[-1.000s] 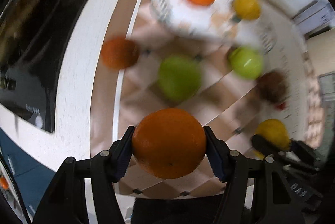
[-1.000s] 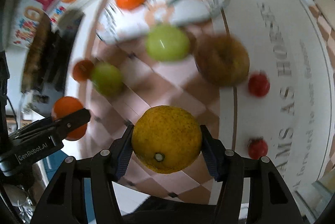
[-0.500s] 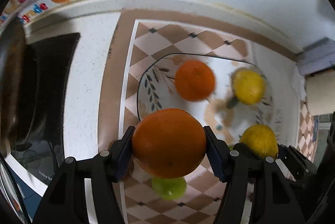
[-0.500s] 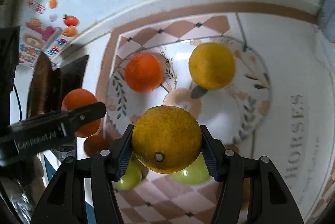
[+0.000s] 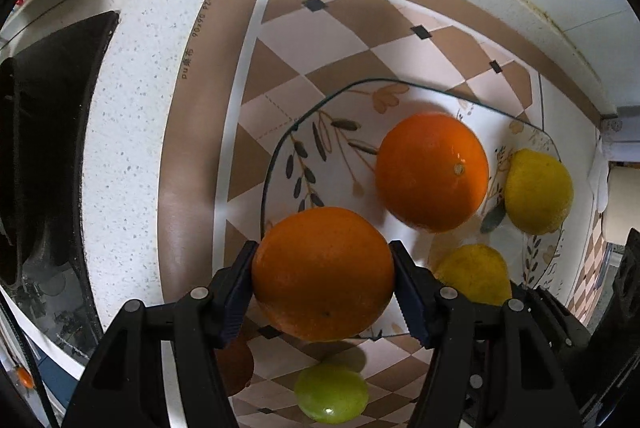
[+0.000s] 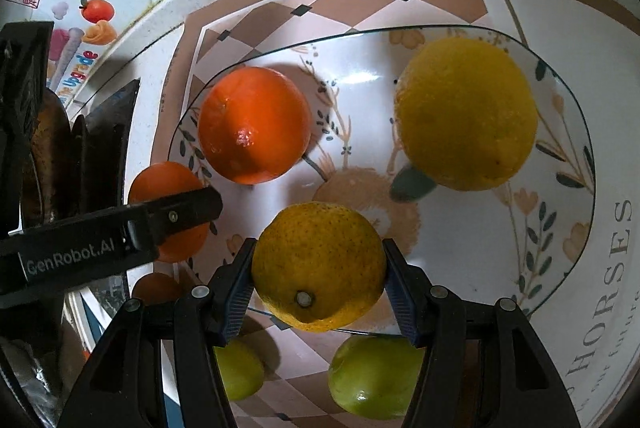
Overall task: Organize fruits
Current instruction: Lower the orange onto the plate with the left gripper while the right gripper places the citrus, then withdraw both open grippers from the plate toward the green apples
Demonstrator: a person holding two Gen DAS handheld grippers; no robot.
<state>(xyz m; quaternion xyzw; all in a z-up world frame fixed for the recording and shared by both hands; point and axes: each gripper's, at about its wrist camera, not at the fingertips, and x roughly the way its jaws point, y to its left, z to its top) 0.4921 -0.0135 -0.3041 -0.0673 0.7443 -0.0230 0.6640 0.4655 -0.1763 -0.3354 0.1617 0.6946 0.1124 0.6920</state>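
Two grippers, each gripping one fruit above a patterned glass plate (image 6: 576,132). Far left in the right wrist view: a dark stove edge (image 6: 104,148) on a speckled white counter (image 5: 132,100), fruit stickers on the wall behind. Next, the left gripper (image 5: 323,274), jaws pressed on either side of an orange (image 5: 323,272), poised over the plate's near left rim; seen from the right wrist as a black finger across that same orange (image 6: 168,188). Beneath and just beside it, a darker round fruit (image 6: 158,288), partly hidden, on the checkered mat (image 5: 320,40). Further right, lying on the plate, a second orange (image 6: 254,124), and beyond a bare patch of plate, a large yellow citrus (image 6: 466,114) near the far right rim, the two apart. Lower centre: the right gripper (image 6: 318,268), pads clamped on a speckled yellow-orange citrus (image 6: 318,266), stem end toward the camera, over the plate's near edge. Off the plate, on the mat near the bottom of that view, two green fruits (image 6: 240,368) (image 6: 374,376), the left one partly behind a gripper finger. Far right: white mat area with printed lettering (image 6: 616,292).
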